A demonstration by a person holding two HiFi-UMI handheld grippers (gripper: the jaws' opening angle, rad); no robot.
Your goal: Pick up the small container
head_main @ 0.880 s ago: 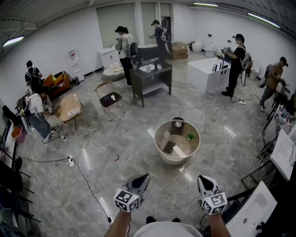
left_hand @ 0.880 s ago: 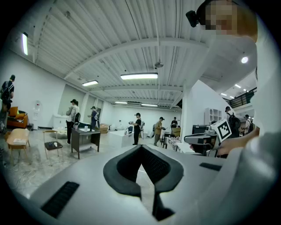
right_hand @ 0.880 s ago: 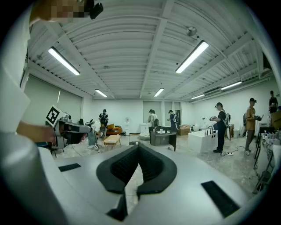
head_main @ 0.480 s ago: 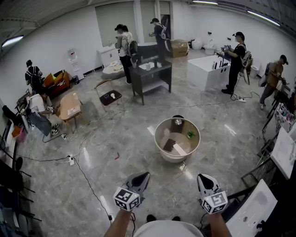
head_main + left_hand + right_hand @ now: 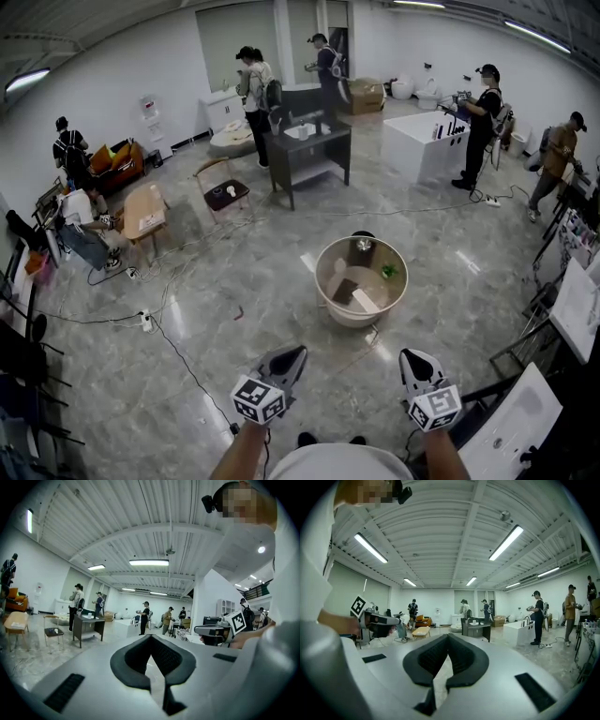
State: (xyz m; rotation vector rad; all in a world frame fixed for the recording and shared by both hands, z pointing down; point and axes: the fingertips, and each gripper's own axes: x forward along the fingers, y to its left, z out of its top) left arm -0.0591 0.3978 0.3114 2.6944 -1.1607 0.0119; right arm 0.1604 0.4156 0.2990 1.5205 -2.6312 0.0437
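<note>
Approach stage, nothing grasped yet.

- You are standing on the stone floor (image 5: 234, 281) and holding both grippers out low in front of you, about level, pointing toward the round tub (image 5: 349, 321) ahead.
- Left gripper (image 5: 292, 354): jaws are meeting at the tips and gripping nothing. Its own view is showing only the room beyond the dark pads (image 5: 161, 656).
- Right gripper (image 5: 413, 359): same state, jaws together and empty, pads (image 5: 459, 656) bare.
- Task thing: it is sitting in the tub, well apart from both grippers.
  - A shiny cup (image 5: 363, 246) is resting at the far rim. My guess is that this is the small container, though it is too small here to be sure.
  - Also lying in the tub: a green item (image 5: 387, 272) at the right, a brown box (image 5: 344, 291) and a pale slab (image 5: 366, 302) near the middle.
- Reading of the posture: you are probably carrying the jaws closed because nothing is within reach, and holding them level suits walking, not grasping.
- Next move, as I judge it: you will be needing to close in, spread one gripper's jaws and tip it downward, since the tub wall is blocking a level reach.
- Risk: cables (image 5: 178, 361) are trailing across the floor between you and the tub.
</note>
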